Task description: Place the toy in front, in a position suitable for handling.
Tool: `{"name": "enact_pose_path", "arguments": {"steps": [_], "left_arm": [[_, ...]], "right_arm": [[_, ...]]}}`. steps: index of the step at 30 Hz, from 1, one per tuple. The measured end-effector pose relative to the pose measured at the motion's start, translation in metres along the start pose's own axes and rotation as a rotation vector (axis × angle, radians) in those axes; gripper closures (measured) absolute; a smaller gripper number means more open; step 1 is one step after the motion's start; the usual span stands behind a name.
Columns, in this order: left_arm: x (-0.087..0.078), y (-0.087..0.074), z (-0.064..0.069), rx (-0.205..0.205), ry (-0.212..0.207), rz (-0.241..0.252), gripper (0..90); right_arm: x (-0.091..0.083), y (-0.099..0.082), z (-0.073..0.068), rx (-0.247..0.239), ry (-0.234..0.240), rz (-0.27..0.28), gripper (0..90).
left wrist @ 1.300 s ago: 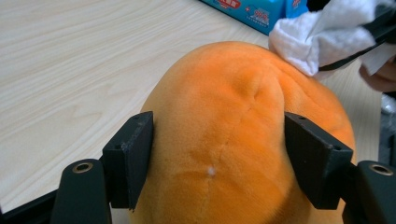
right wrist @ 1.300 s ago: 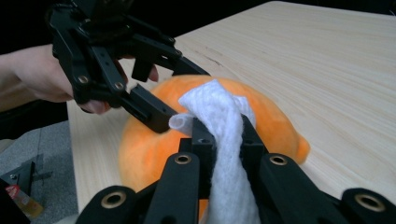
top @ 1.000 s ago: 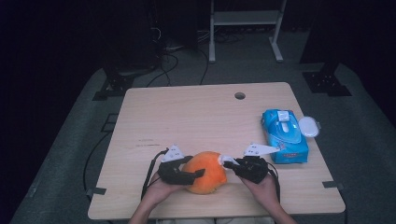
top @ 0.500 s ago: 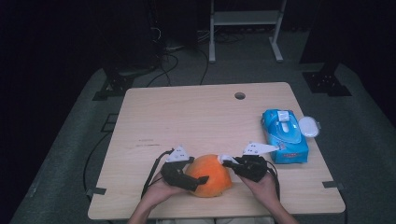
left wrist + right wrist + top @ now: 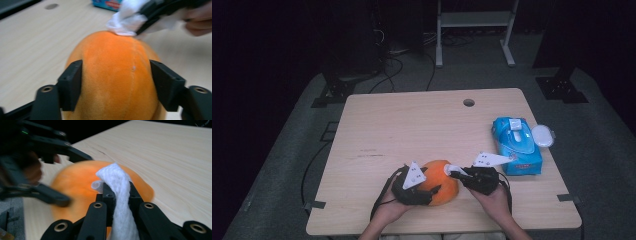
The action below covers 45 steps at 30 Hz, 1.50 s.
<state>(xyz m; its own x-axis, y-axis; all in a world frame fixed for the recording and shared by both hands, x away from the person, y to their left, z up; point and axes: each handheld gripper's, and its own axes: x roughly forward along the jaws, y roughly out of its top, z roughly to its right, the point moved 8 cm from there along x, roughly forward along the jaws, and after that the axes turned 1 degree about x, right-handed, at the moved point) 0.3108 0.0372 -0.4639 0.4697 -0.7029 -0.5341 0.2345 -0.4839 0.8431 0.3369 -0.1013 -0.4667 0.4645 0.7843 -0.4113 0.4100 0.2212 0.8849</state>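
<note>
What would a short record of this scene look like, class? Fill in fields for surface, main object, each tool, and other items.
surface: pale wooden table with a round hole near its far edge
main object: orange plush ball, near the table's front edge
left tool: jaws on either side of the ball, just been closing on it
right tool: shut on a white wipe, touching the ball's top
other items: blue wipes pack, white lid beside it
</note>
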Motion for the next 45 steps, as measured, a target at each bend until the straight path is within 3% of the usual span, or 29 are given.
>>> {"name": "enact_pose_path", "arguments": {"steps": [1, 2, 5, 7, 10, 13, 15, 17, 19, 21, 22, 23, 24, 28, 31, 33, 36, 37, 39, 40, 43, 45], "left_arm": [[-0.002, 0.001, 0.0, -0.02, -0.032, 0.007, 25.1], [-0.003, 0.002, -0.003, -0.044, -0.037, 0.018, 23.7], [-0.001, -0.001, -0.014, -0.13, -0.042, 0.016, 17.5], [0.0, -0.004, -0.015, -0.151, -0.032, 0.006, 18.4], [0.003, -0.002, -0.009, -0.108, 0.01, -0.001, 27.0], [0.007, 0.003, 0.006, -0.042, -0.007, -0.003, 27.8], [0.005, 0.004, 0.008, -0.034, -0.029, -0.003, 25.7], [-0.001, 0.005, 0.003, -0.084, -0.082, 0.032, 25.0], [-0.008, 0.004, -0.009, -0.148, -0.087, 0.053, 22.8], [-0.007, -0.001, -0.018, -0.159, -0.034, 0.017, 11.6], [-0.004, -0.005, -0.021, -0.178, -0.039, 0.005, 8.8], [-0.001, -0.008, -0.02, -0.21, -0.071, -0.004, 8.7], [0.002, -0.011, -0.018, -0.215, -0.095, -0.014, 10.8], [0.001, -0.006, -0.008, -0.11, -0.055, -0.017, 25.3], [0.0, -0.002, -0.002, -0.051, -0.043, -0.022, 27.3], [-0.001, -0.003, -0.004, -0.076, -0.063, -0.013, 25.5], [-0.003, -0.006, -0.014, -0.175, -0.084, -0.001, 14.6], [-0.002, -0.01, -0.016, -0.187, -0.081, -0.016, 10.5], [0.001, -0.015, -0.016, -0.211, -0.107, -0.009, 14.5], [0.002, -0.015, -0.015, -0.204, -0.097, -0.003, 18.9], [0.0, -0.008, -0.013, -0.13, -0.046, 0.009, 29.4], [-0.002, -0.001, -0.009, -0.073, -0.014, 0.014, 32.9]], "right_arm": [[0.0, -0.002, 0.002, 0.02, 0.006, 0.003, 81.2], [0.0, -0.003, 0.003, 0.034, 0.011, 0.005, 81.2], [0.001, -0.002, 0.0, 0.004, -0.006, -0.003, 81.2], [0.002, -0.002, -0.001, 0.003, -0.005, -0.001, 81.2], [0.003, 0.003, -0.008, 0.023, 0.016, 0.025, 81.2], [0.002, 0.012, -0.028, -0.03, 0.055, 0.041, 81.2], [0.003, 0.013, -0.035, -0.092, 0.035, 0.031, 81.2], [0.003, 0.009, -0.031, -0.078, 0.04, 0.019, 81.3], [0.002, 0.004, -0.024, -0.055, 0.037, 0.009, 81.4], [0.001, 0.004, -0.019, -0.049, 0.023, 0.01, 81.4], [0.0, 0.004, -0.017, -0.036, 0.024, 0.013, 81.4], [0.0, 0.005, -0.017, -0.012, 0.033, 0.017, 81.4], [0.001, 0.005, -0.018, -0.006, 0.038, 0.021, 81.4], [0.003, 0.011, -0.038, -0.072, 0.042, 0.024, 81.3], [0.002, 0.015, -0.046, -0.106, 0.06, 0.033, 81.3], [0.001, 0.013, -0.038, -0.1, 0.039, 0.021, 81.4], [-0.001, 0.006, -0.018, -0.061, 0.0, 0.01, 81.5], [-0.002, 0.005, -0.014, -0.035, -0.005, 0.014, 81.4], [-0.003, 0.006, -0.01, -0.027, -0.018, 0.016, 81.4], [-0.003, 0.007, -0.011, -0.023, -0.012, 0.02, 81.4], [-0.002, 0.011, -0.026, -0.059, 0.018, 0.038, 81.2], [-0.004, 0.017, -0.038, -0.117, 0.014, 0.047, 81.2]]}}
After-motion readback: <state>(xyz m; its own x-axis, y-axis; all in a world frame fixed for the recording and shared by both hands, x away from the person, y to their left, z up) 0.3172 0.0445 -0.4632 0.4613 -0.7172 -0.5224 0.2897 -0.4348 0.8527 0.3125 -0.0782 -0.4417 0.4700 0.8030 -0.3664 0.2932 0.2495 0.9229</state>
